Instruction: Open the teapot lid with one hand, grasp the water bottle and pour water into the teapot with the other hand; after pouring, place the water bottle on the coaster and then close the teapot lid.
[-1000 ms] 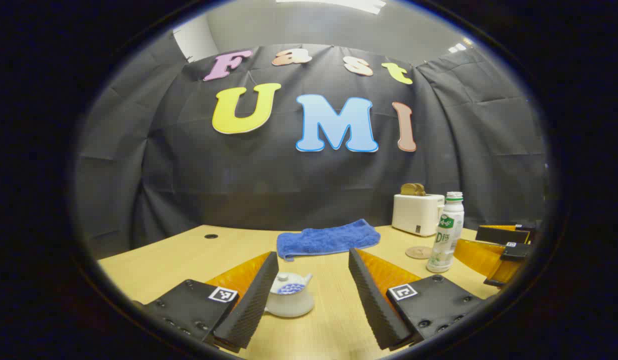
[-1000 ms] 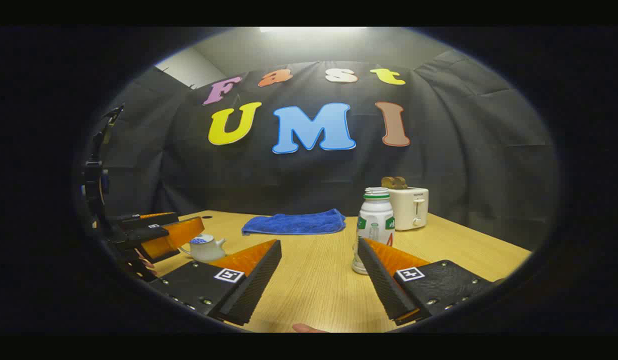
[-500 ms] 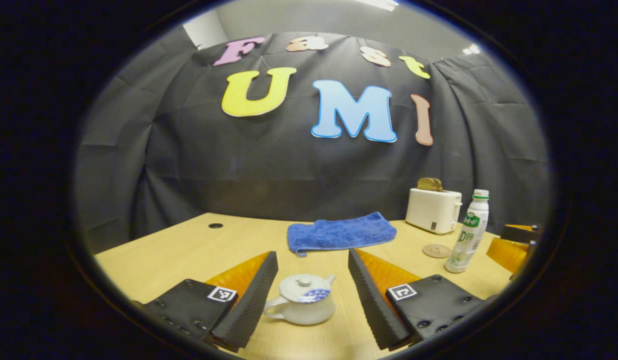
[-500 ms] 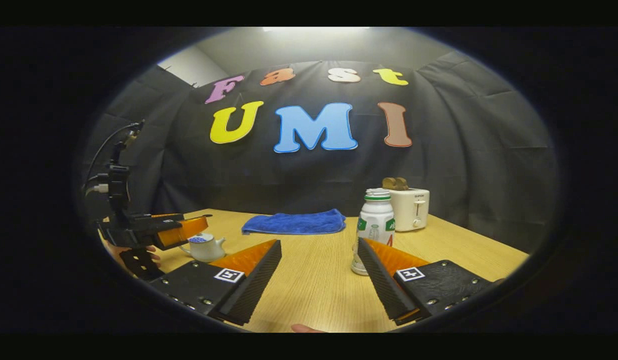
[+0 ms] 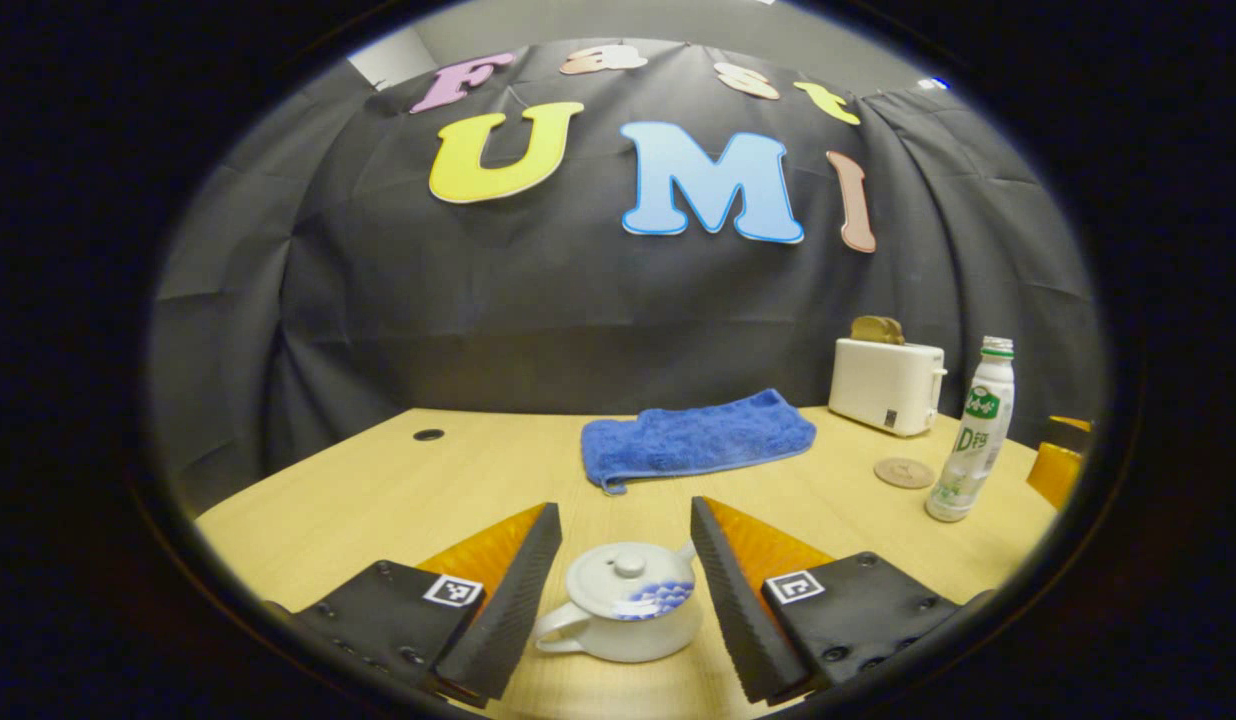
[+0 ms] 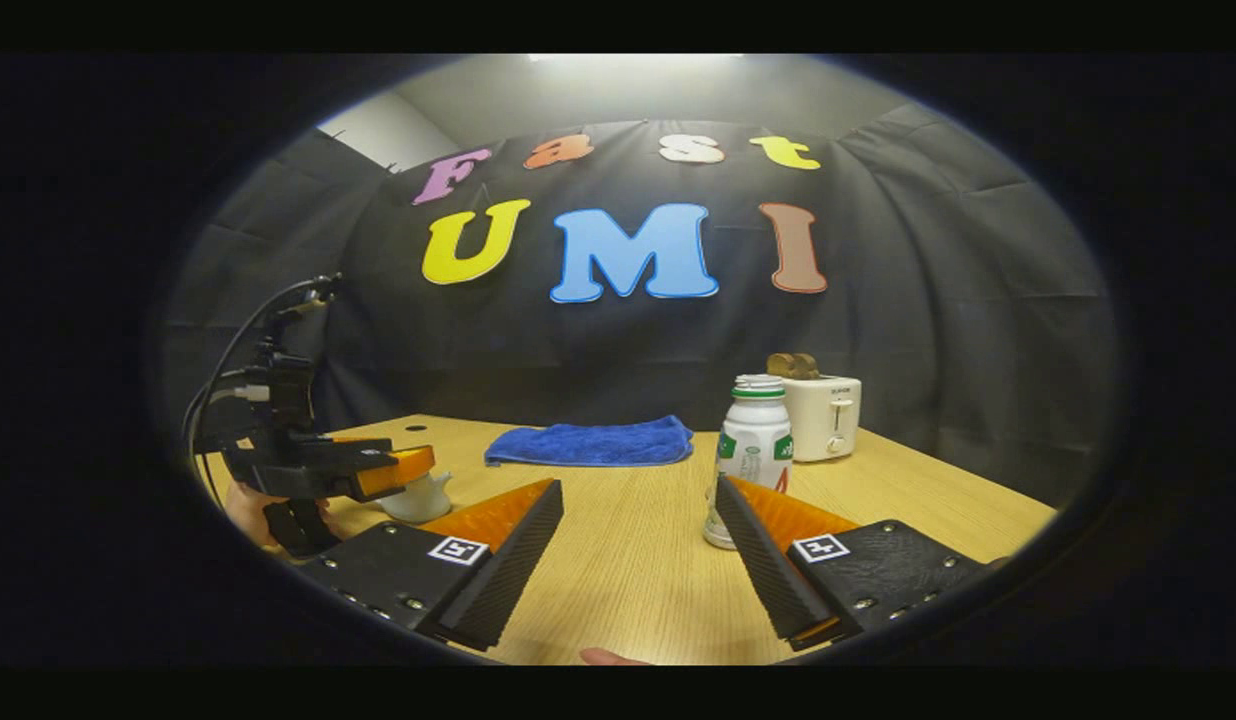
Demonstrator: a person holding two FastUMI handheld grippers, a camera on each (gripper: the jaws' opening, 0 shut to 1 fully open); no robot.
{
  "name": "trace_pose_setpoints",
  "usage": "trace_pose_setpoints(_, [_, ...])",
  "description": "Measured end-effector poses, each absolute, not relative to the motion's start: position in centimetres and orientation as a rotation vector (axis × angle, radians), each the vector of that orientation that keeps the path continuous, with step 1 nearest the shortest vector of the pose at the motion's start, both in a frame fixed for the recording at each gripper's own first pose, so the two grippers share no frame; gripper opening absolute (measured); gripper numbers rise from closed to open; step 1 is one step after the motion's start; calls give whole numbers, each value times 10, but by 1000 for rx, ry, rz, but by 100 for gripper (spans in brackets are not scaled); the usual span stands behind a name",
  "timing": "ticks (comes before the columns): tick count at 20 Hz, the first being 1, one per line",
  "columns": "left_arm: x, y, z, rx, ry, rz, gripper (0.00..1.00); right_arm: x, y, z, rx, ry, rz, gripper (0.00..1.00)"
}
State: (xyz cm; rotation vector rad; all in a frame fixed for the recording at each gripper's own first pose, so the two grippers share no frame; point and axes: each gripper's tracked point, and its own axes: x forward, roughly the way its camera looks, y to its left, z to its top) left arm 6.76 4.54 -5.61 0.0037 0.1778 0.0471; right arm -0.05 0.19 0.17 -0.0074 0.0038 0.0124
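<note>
Left gripper view: the left tool [image 5: 618, 545] is spread wide, its two fingers standing either side of the white teapot [image 5: 623, 605] without touching it. The teapot sits on the wooden table [image 5: 378, 490] with its lid [image 5: 628, 572] on, the handle toward the left finger and the spout toward the right one. Farther back lies a folded blue towel [image 5: 698, 438]. To the right stand a white toaster [image 5: 886, 385] with toast in its slots, a round coaster [image 5: 904, 472] flat on the table, and the water bottle [image 5: 973, 430] upright just beside the coaster, not on it.

In the right gripper view, the right tool [image 6: 638, 520] is also released, fingers well apart and gripping nothing. The water bottle [image 6: 750, 455] stands upright just beyond the tip of its right finger, which covers the lower part of the bottle; whether they touch cannot be told. The toaster [image 6: 823, 412] is behind the bottle and the towel [image 6: 590, 443] lies toward the middle. At the far left, the left tool [image 6: 378, 472], held by a hand [image 6: 248, 510], hangs over the teapot [image 6: 418, 498], which is partly hidden behind it.
</note>
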Motion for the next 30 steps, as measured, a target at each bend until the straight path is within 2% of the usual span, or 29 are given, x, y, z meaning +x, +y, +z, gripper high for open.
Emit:
trace_pose_setpoints(2, [72,42,-64,23,202,32,76,-1,1,3,-9,1,12,95])
trace_pose_setpoints(3, [77,42,-67,42,202,35,77,-1,2,3,-11,0,12,95])
trace_pose_setpoints(5, [77,39,-60,86,191,27,61,-1,1,3,-16,1,10,95])
trace_pose_setpoints(6, [79,40,-59,102,180,34,51,0,-1,3,-16,2,8,95])
trace_pose_setpoints(8, [80,41,-58,93,177,30,20,-1,-3,4,-14,1,5,95])
trace_pose_setpoints(11, [81,45,-51,55,169,28,17,-1,-14,7,-22,-11,-10,95])
trace_pose_setpoints(12, [79,49,-41,36,146,45,13,0,-20,8,-27,-16,-21,95])
trace_pose_setpoints(17, [46,31,30,40,-20,30,13,9,-61,1,-45,-6,-92,95])
trace_pose_setpoints(19, [29,18,43,47,-51,0,10,19,-74,-5,-42,10,-106,95])
trace_pose_setpoints(21, [14,7,52,69,-80,-20,10,31,-79,-9,-36,35,-115,95])
trace_pose_setpoints(22, [8,3,54,80,-92,-26,14,38,-81,-11,-30,47,-121,95])
trace_pose_setpoints(24, [1,-4,52,88,-96,-38,13,51,-83,-11,-27,53,-152,95])
trace_pose_setpoints(25, [0,-7,50,81,-90,-46,9,57,-86,-14,-28,68,-173,95])
trace_pose_setpoints(26, [-2,-7,47,71,-87,-51,13,64,-85,-16,-28,76,-183,95])
trace_pose_setpoints(30, [-9,-6,46,-11,-85,-73,13,84,-92,-21,-80,101,-245,95])
